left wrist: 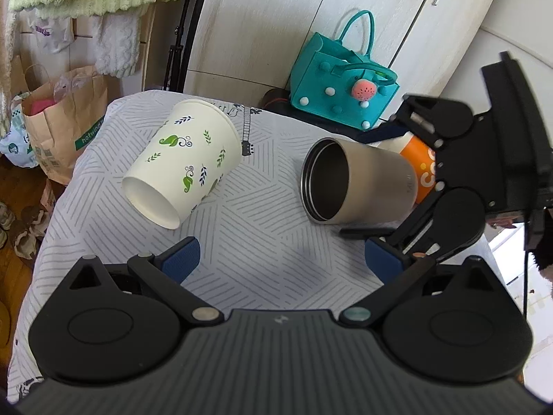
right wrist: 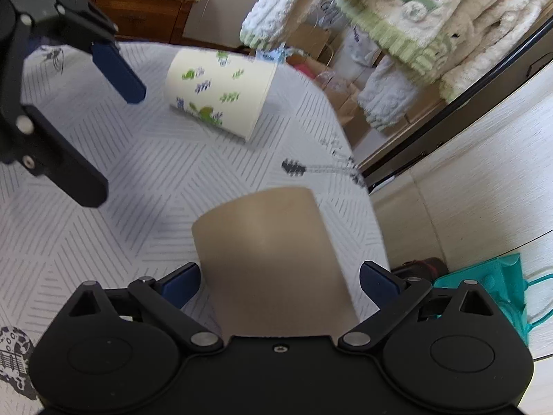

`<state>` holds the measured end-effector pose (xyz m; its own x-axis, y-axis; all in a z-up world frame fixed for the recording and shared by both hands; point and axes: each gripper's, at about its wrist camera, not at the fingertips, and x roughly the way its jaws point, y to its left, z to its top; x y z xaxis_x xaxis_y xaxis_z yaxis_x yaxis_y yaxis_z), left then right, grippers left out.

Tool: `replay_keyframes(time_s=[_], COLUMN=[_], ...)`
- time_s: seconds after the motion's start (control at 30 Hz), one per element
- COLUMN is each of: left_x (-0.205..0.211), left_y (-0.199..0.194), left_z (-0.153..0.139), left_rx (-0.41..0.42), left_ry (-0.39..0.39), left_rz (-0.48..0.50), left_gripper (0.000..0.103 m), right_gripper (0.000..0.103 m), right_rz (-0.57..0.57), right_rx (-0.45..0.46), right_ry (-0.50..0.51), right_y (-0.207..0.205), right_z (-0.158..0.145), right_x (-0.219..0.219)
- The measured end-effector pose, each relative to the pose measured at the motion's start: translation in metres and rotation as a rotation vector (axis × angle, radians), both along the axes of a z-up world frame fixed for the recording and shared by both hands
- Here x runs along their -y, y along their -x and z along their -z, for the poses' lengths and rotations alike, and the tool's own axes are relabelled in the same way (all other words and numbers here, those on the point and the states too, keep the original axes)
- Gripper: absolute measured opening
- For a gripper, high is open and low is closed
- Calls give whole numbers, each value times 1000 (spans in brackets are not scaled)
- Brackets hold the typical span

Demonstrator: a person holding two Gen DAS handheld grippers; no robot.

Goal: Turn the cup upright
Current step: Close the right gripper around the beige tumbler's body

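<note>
A table covered by a grey-striped cloth (left wrist: 249, 242) fills the centre of both views; wardrobe doors (left wrist: 276, 17) stand at upper centre of the left view, fleecy garments (right wrist: 432, 10) hang at upper right of the right view, and a paper bag (left wrist: 58, 121) and a teal felt bag (left wrist: 331, 93) sit off the table's far edges.

Two cups lie on their sides. A paper cup (left wrist: 183, 162) with a leaf print is seen at centre-left of the left view, its base turned toward the lens. A steel cup (left wrist: 359, 180), right of centre, is tilted w/ its mouth facing left; an orange cup (left wrist: 421, 166) is partly hidden behind it.

The right gripper (right wrist: 280, 283) is spread wide, its blue pads either side of the steel cup's body, prob. so the cup can be pinched and tipped onto its base; contact can't be confirmed, as that view is blurred.

The left gripper (left wrist: 280, 259) is also held spread, empty, at lower centre, pointed btw. the two cups and apart from both.
</note>
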<state>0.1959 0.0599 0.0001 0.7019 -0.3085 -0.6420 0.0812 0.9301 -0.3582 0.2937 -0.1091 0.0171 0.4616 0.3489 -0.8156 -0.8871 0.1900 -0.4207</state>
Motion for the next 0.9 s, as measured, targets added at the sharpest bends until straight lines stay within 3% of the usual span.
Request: replay_keyframes(time_s=[0.1,0.2,0.5,0.9], left_x=[-1,1,2,6], left_y=[3,4,15,47], left_z=[2,3,-1,1], left_rx=[6,13,28,18], left_ry=[18,20,46,96], left_rz=[8,12,24,54], left_gripper=[103,103,103,103], right_gripper=[99,90,86,85], right_rz=[-7,25,110,229], right_rx=[-5,14,-11,-45], right_ry=[13,0,-9,-80], right_y=[3,2,16,71], right_z=[5,4,-8,-22], right_x=[1,1,-6,9])
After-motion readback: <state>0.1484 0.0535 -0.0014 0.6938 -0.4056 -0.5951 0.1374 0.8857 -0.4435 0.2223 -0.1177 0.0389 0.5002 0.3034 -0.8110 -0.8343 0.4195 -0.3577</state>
